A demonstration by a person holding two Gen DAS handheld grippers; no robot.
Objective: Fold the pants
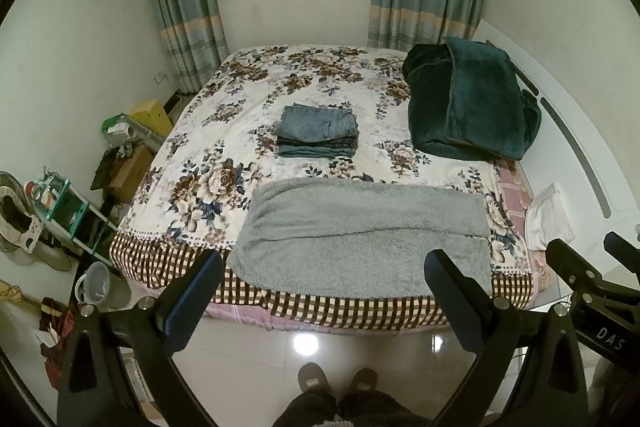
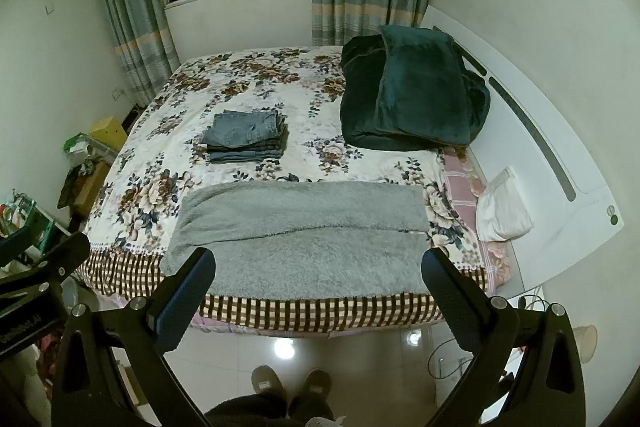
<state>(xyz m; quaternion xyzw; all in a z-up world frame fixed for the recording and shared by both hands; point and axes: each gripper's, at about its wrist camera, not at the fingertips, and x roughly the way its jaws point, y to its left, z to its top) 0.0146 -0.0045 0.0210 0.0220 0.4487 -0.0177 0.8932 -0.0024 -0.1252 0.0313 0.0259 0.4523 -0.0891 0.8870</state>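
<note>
Grey fleecy pants lie spread flat across the near edge of the bed, also in the right wrist view. A stack of folded jeans sits at the bed's middle, also in the right wrist view. My left gripper is open and empty, held back from the bed above the floor. My right gripper is open and empty, held the same way; it also shows at the right edge of the left wrist view.
The bed has a floral cover. A dark green blanket lies folded at the far right. A white pillow lies by the headboard. Boxes and a shelf crowd the left floor. My slippers stand on the tiles.
</note>
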